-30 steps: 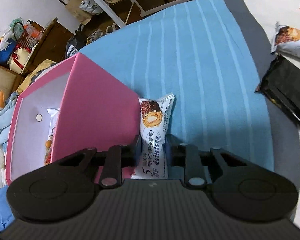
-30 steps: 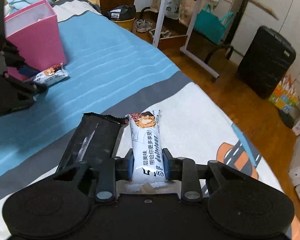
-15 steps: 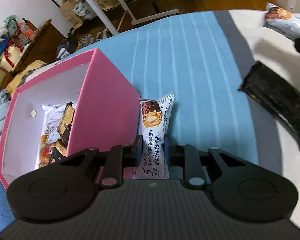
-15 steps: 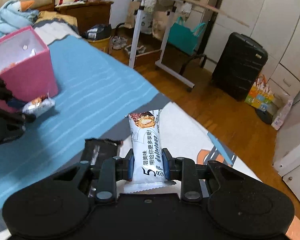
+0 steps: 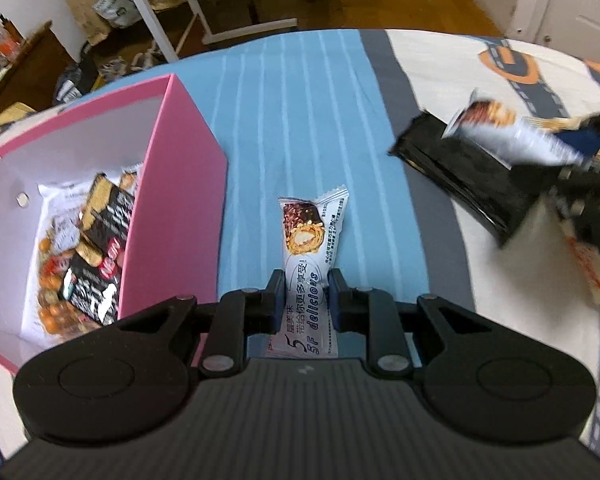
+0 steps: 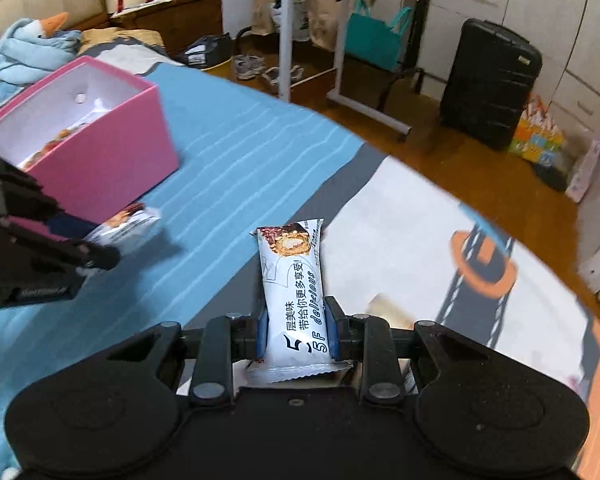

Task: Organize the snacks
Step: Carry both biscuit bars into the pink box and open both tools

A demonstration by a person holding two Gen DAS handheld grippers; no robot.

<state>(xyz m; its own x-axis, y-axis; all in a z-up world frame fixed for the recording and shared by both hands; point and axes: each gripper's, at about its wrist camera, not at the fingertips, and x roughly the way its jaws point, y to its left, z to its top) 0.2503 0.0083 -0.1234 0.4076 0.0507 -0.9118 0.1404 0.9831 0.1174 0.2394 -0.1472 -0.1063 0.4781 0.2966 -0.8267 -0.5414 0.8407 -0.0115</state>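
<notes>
My left gripper (image 5: 303,294) is shut on a white 5F snack bar (image 5: 310,256) and holds it above the blue striped bedcover, just right of the pink box (image 5: 180,216). The box is open and holds several snack packs (image 5: 88,248). My right gripper (image 6: 296,330) is shut on a second white 5F snack bar (image 6: 294,288), lifted above the bed. In the left wrist view that bar (image 5: 512,136) shows at the right, above a black snack pack (image 5: 460,176). The pink box (image 6: 100,148) lies at the left of the right wrist view, with the left gripper (image 6: 100,256) in front of it.
The bed edge runs along the far side, with wooden floor beyond. A white desk frame (image 6: 312,60), a black suitcase (image 6: 488,84) and bags stand on the floor. A blue plush toy (image 6: 32,52) lies behind the box.
Both grippers have risen with their bars. The left one has moved right, away from the box wall, so more of the box's inside shows. The right bar has left the black pack.
</notes>
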